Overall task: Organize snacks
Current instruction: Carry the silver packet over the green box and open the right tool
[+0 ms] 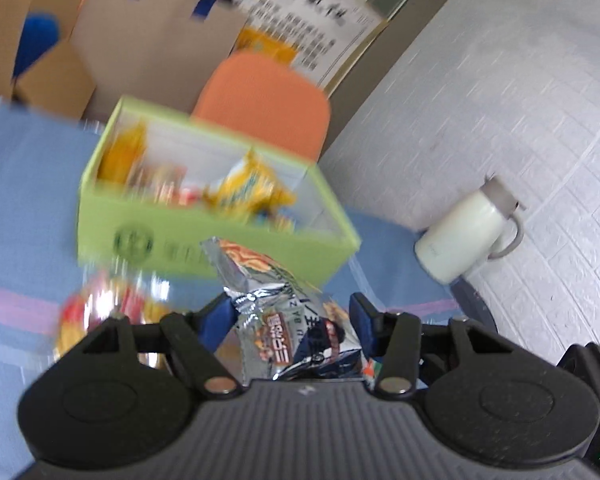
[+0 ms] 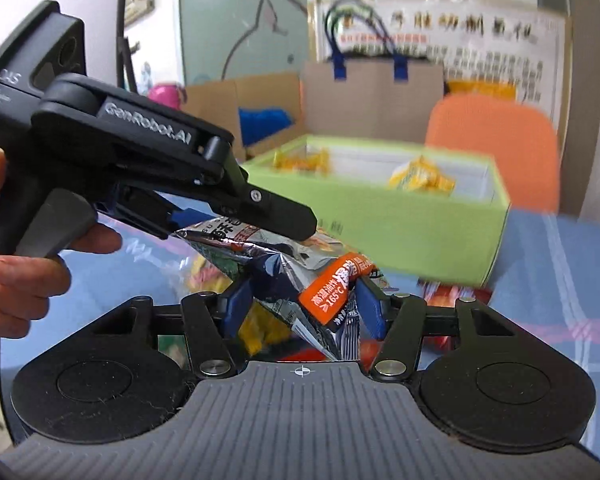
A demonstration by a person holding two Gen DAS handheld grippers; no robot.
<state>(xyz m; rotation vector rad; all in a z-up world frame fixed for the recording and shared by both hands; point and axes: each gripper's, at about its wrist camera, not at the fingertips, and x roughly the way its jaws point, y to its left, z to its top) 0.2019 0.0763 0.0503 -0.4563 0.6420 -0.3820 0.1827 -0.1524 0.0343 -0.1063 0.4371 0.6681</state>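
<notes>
My left gripper [image 1: 292, 316] is shut on a crumpled silver snack packet [image 1: 284, 320] with dark blue and red print, held just in front of the lime-green box [image 1: 204, 248]. In the right wrist view my right gripper [image 2: 300, 304] is shut on a silver and dark blue packet [image 2: 332, 292] with an orange label. The left gripper [image 2: 260, 228], held by a hand [image 2: 20, 280], reaches in from the left with its packet [image 2: 216, 236] lying over mine; I cannot tell whether they touch. The green box [image 2: 400, 232] stands open with yellow packets [image 2: 420, 178] inside.
A blue cloth [image 1: 20, 184] covers the table. A red and yellow snack [image 1: 100, 312] lies left of my left gripper. A pale jug [image 1: 468, 232] stands at the table's right edge. Behind the box are an orange chair [image 1: 264, 100], a paper bag [image 1: 152, 40] and cardboard boxes.
</notes>
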